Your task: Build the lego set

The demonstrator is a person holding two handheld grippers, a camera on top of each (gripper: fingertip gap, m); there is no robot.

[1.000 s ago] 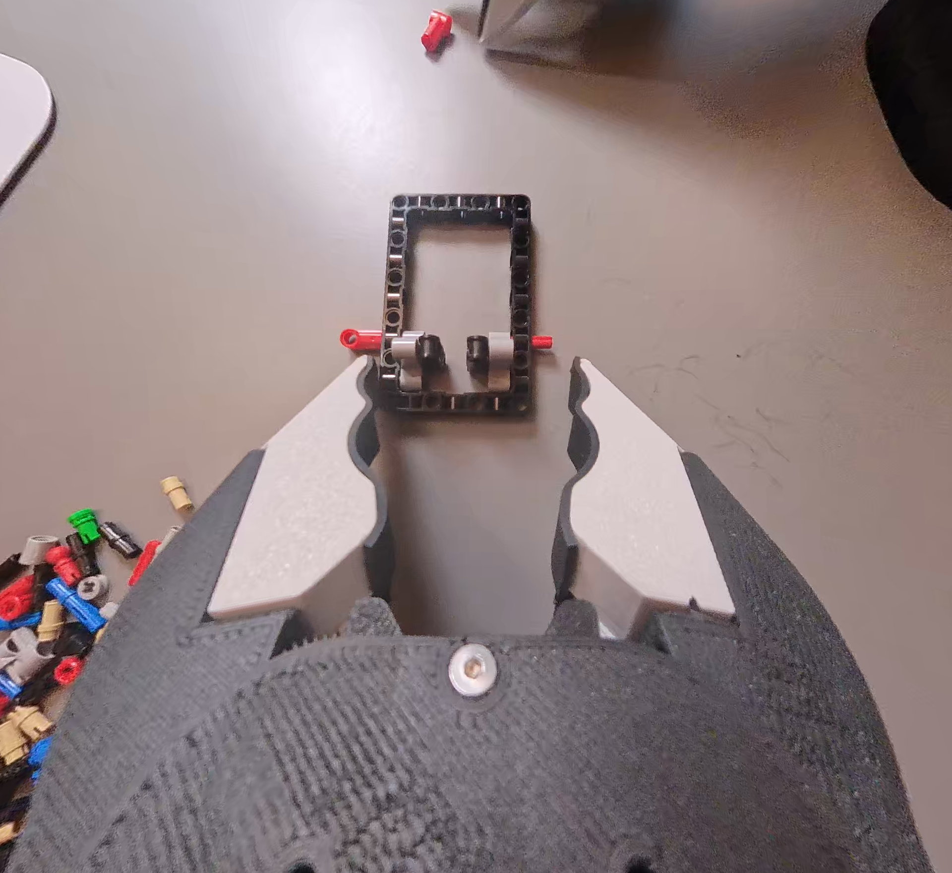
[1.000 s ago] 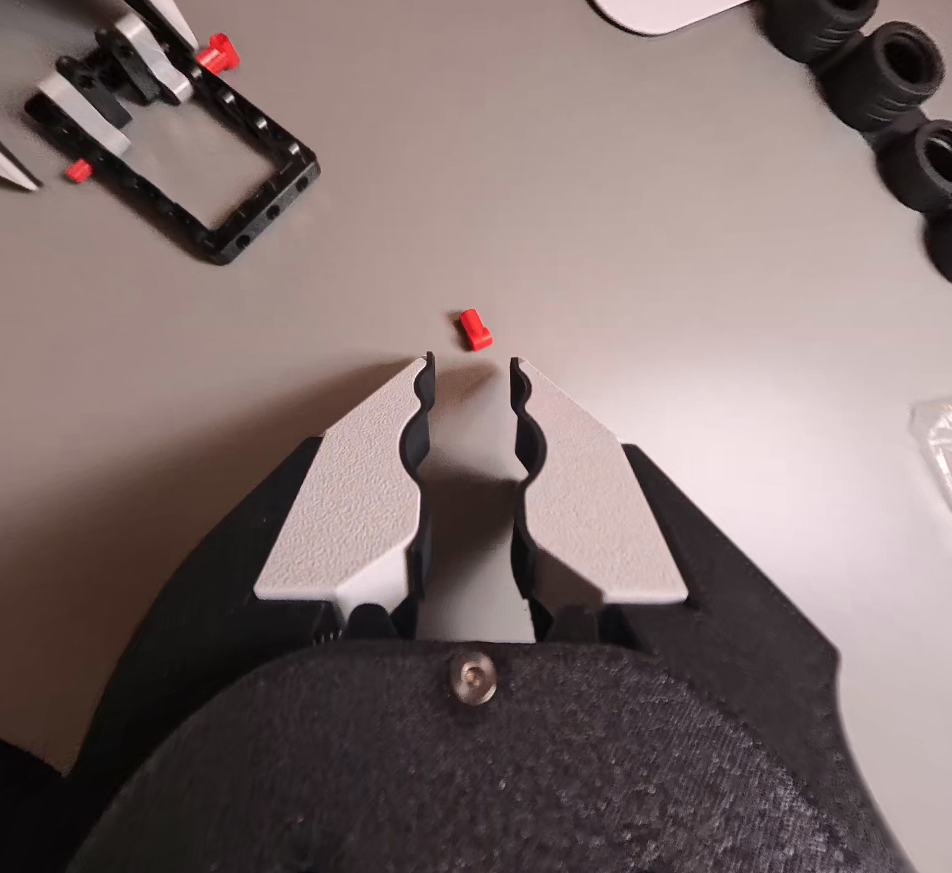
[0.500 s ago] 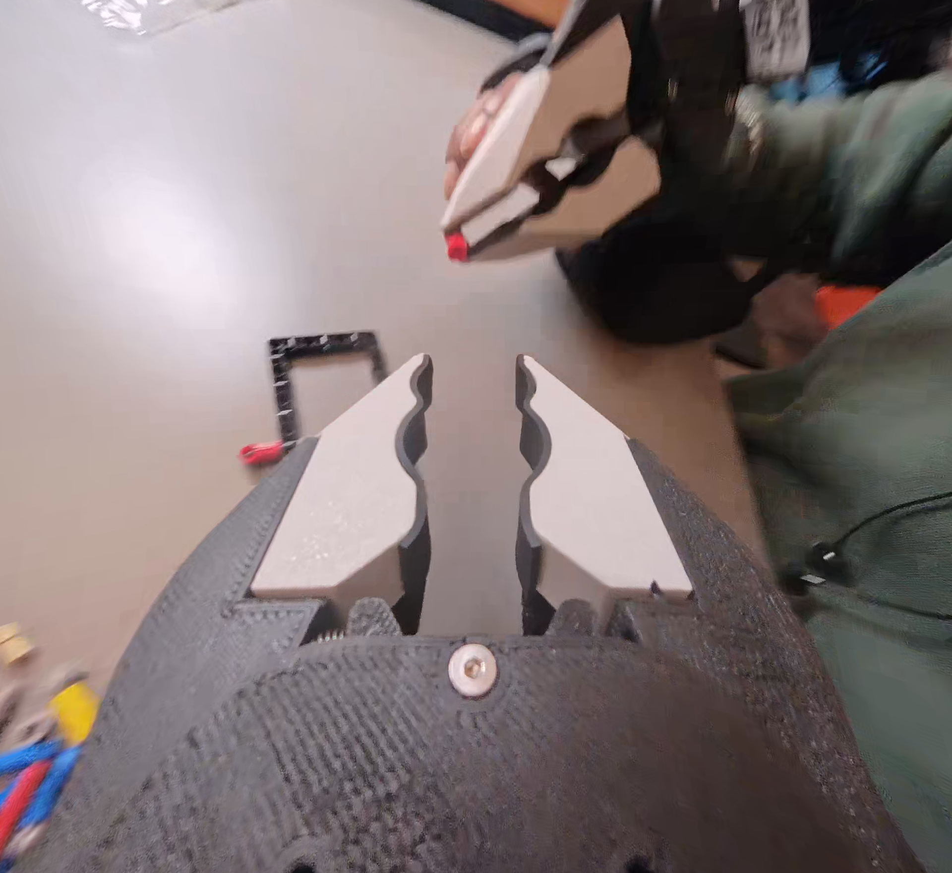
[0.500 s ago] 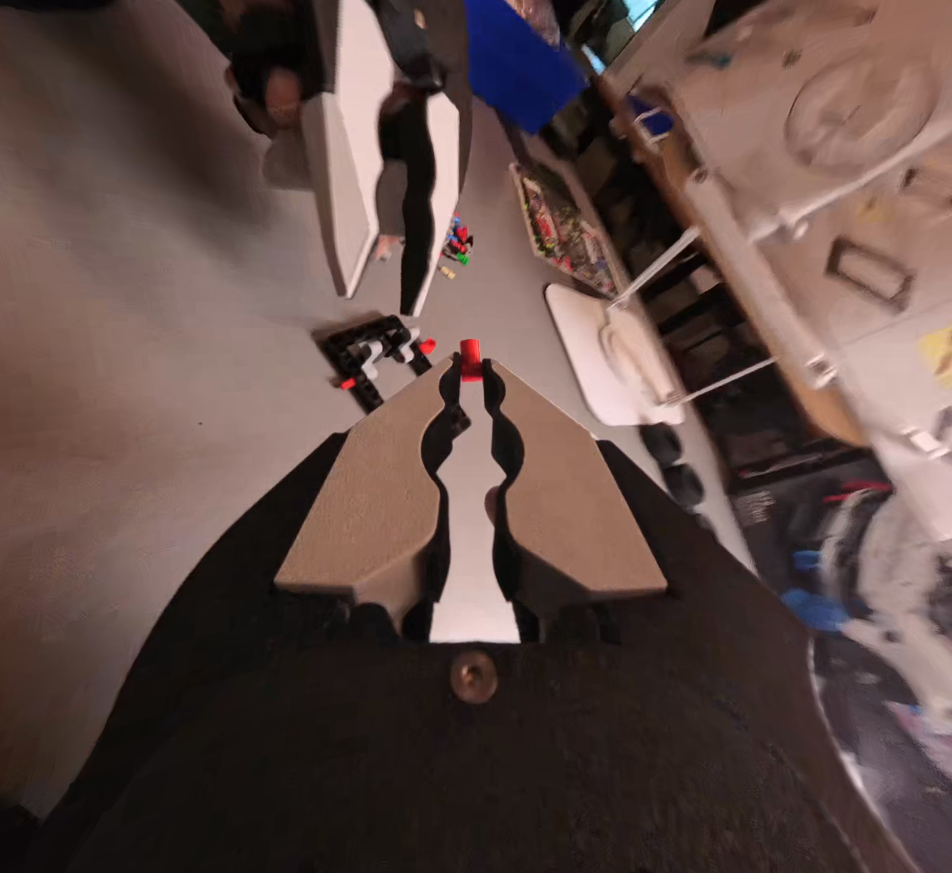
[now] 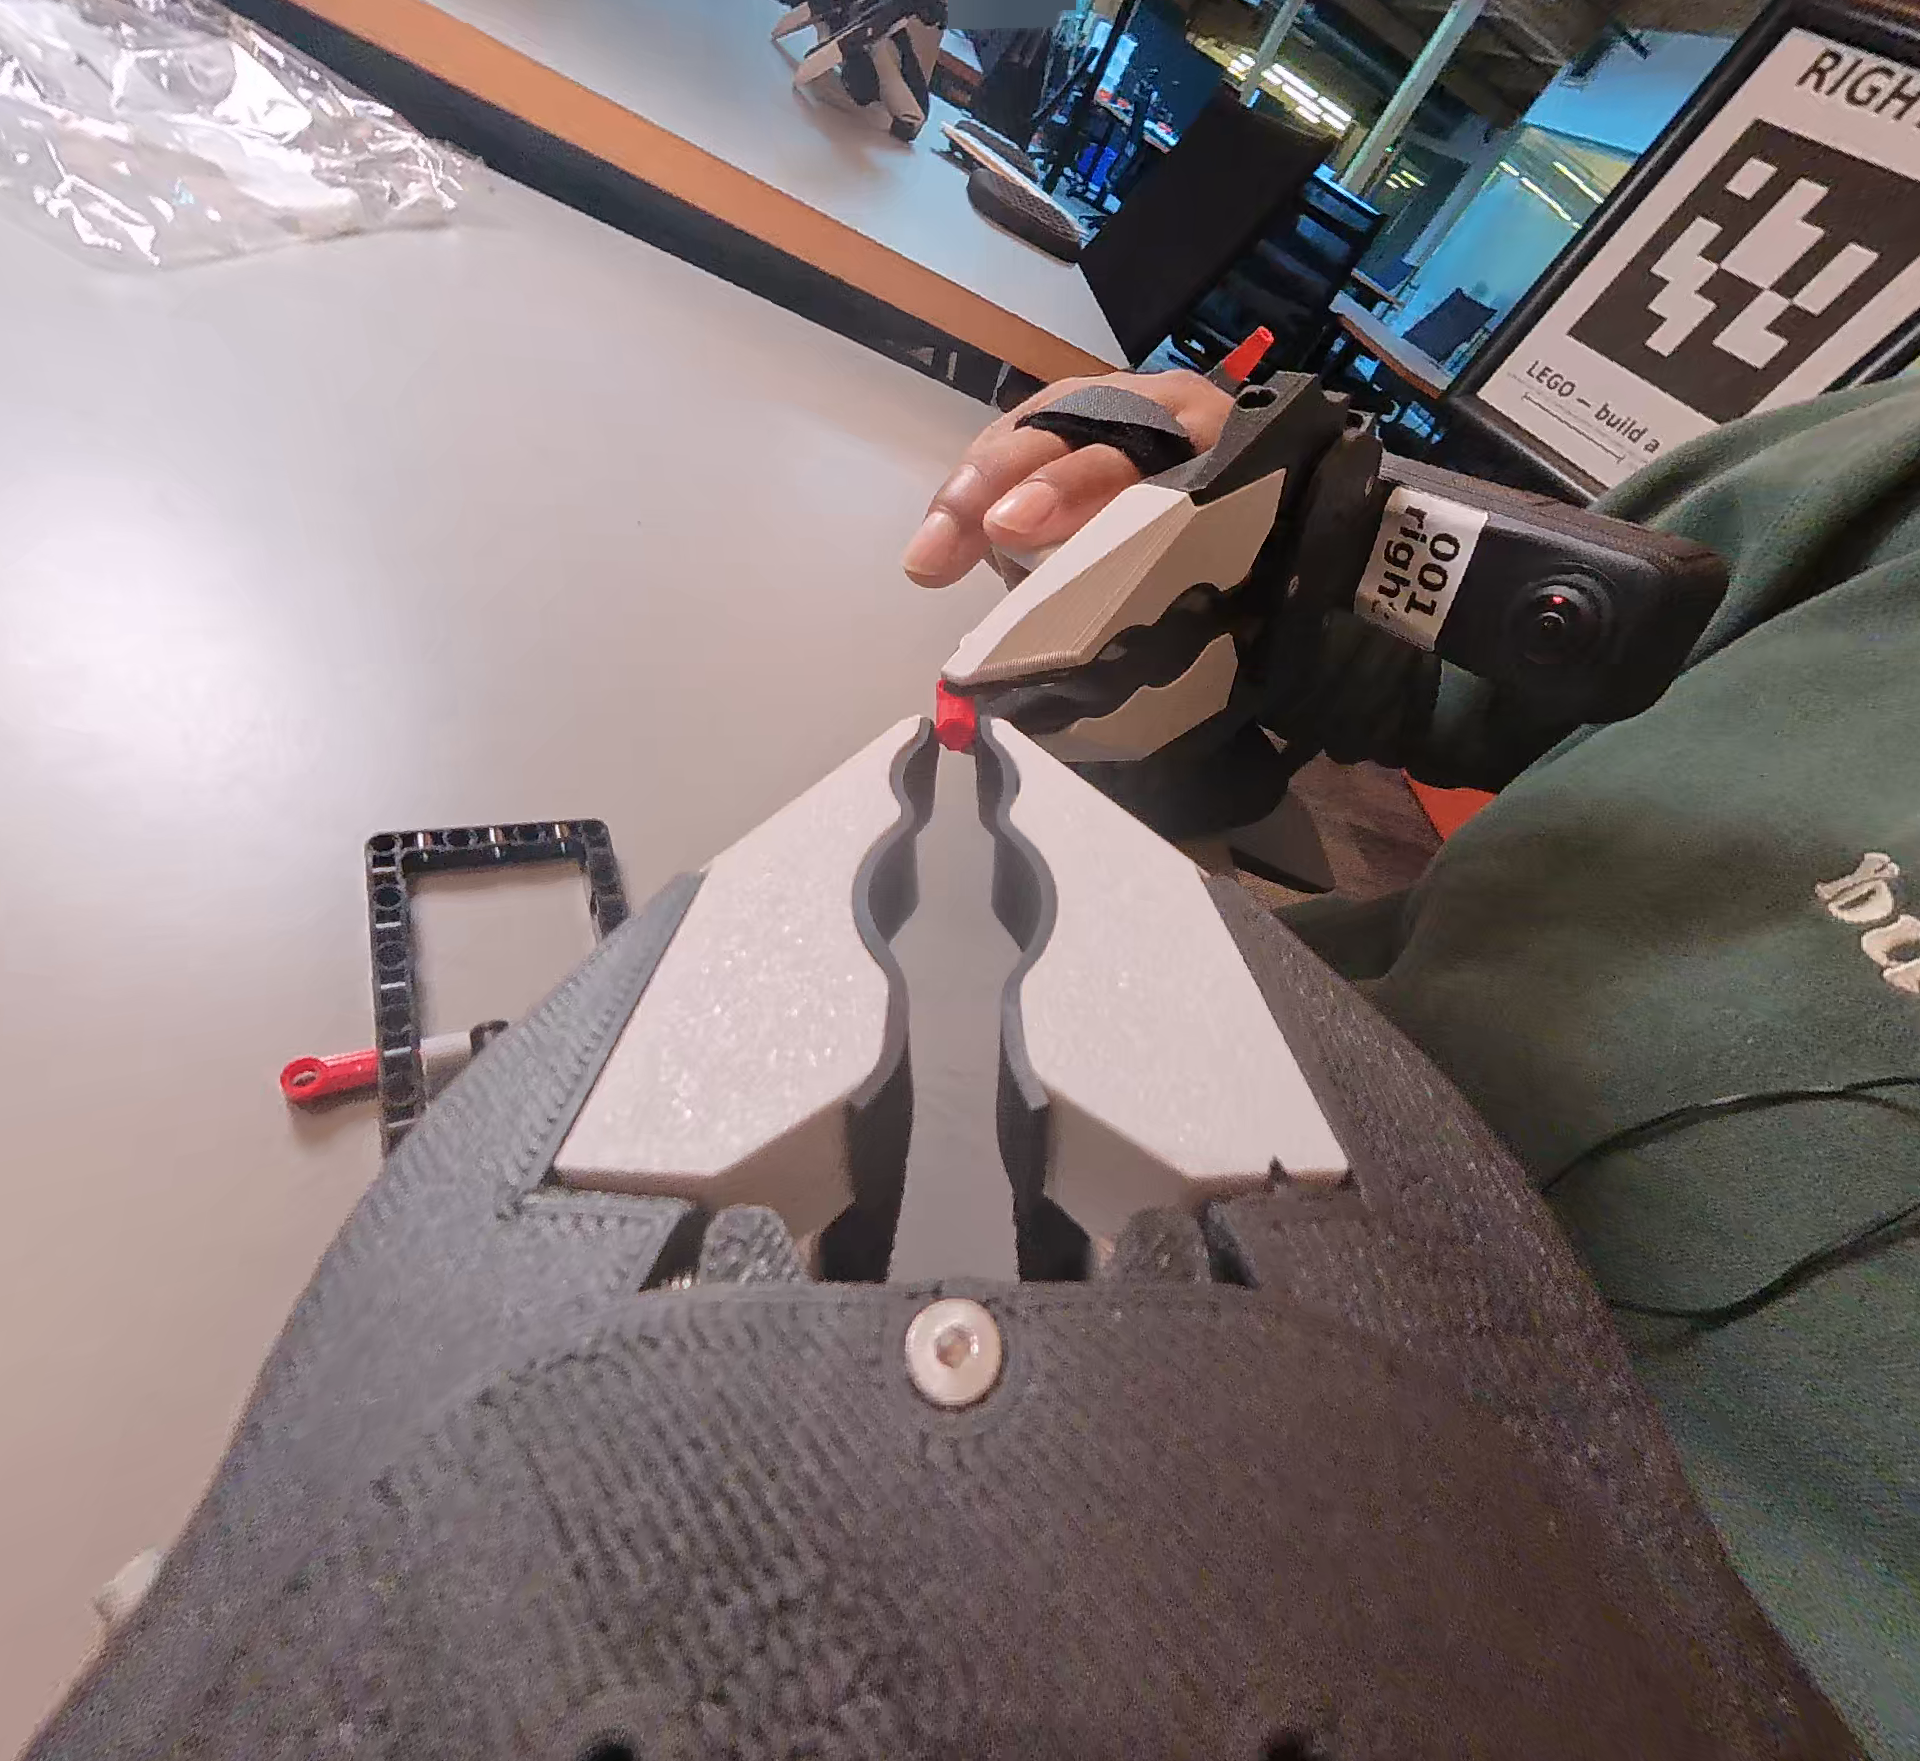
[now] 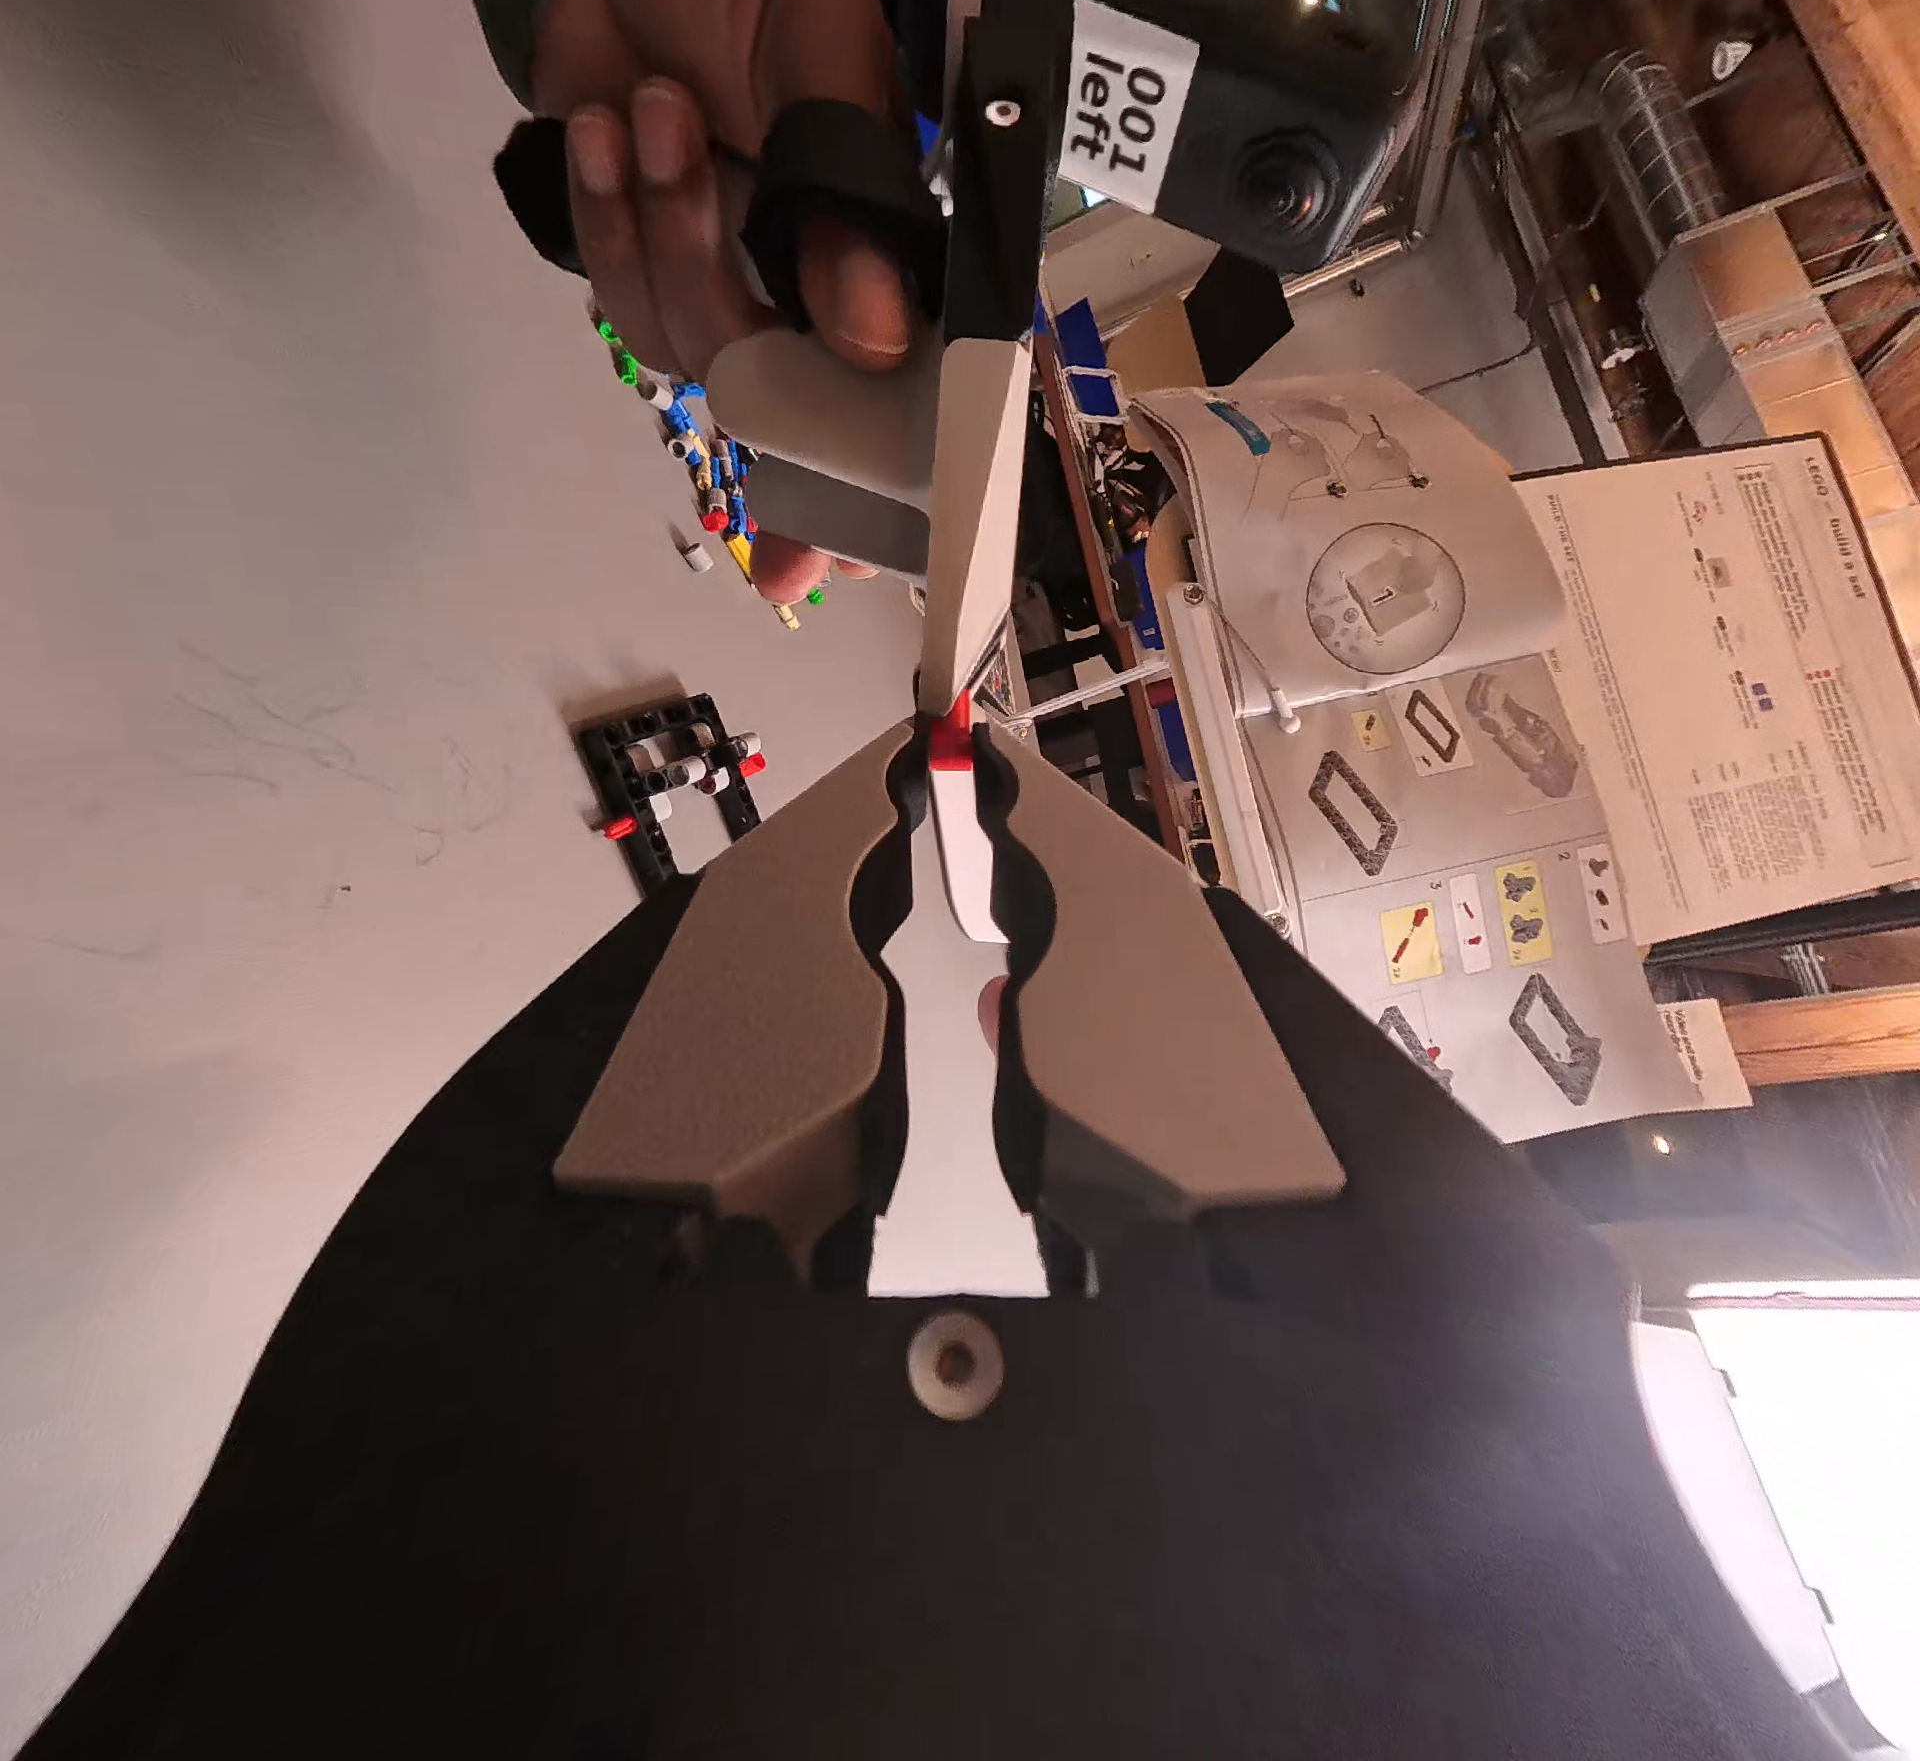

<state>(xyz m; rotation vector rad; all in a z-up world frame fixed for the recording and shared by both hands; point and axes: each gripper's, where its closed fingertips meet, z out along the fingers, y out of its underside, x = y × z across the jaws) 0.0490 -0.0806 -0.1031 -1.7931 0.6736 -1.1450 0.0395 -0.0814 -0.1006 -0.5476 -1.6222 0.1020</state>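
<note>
Grippers: both raised above the table point(image 5: 312, 568), tips meeting in mid-air.
Right gripper point(image 6: 948, 743): fingers nearly pressed together, pinching a small red lego pin point(image 6: 949, 737) at the very tips; in the left wrist view this gripper point(image 5: 971, 693) comes in from the right with the same red pin point(image 5: 952, 730) projecting from its tip.
Left gripper point(image 5: 951, 743): fingers drawn close with a narrow gap at the tips; the red pin sits right at that gap. Whether these fingers press on the pin, I cannot tell. In the right wrist view this gripper point(image 6: 940, 698) points down onto the pin from above.
Hands: 1 hand point(image 5: 1029, 485) grips the right gripper's handle; another hand point(image 6: 717, 153) grips the left gripper's handle, with a black strap over the fingers.
Black frame point(image 5: 390, 942): rectangular lego beam frame, flat on the table, below and left of the grippers, well apart from them. Also seen in the right wrist view point(image 6: 665, 776), with grey and black connectors across 1 end.
Red axle point(image 5: 324, 1073): sticks out from the frame's left side, lying on the table.
Loose parts point(image 6: 707, 464): pile of mixed coloured lego pieces on the table beyond the frame.
Instruction booklet point(image 6: 1455, 776): open, right of the grippers in the right wrist view.
Plastic bag point(image 5: 187, 111): clear, crumpled, at the table's far left.
</note>
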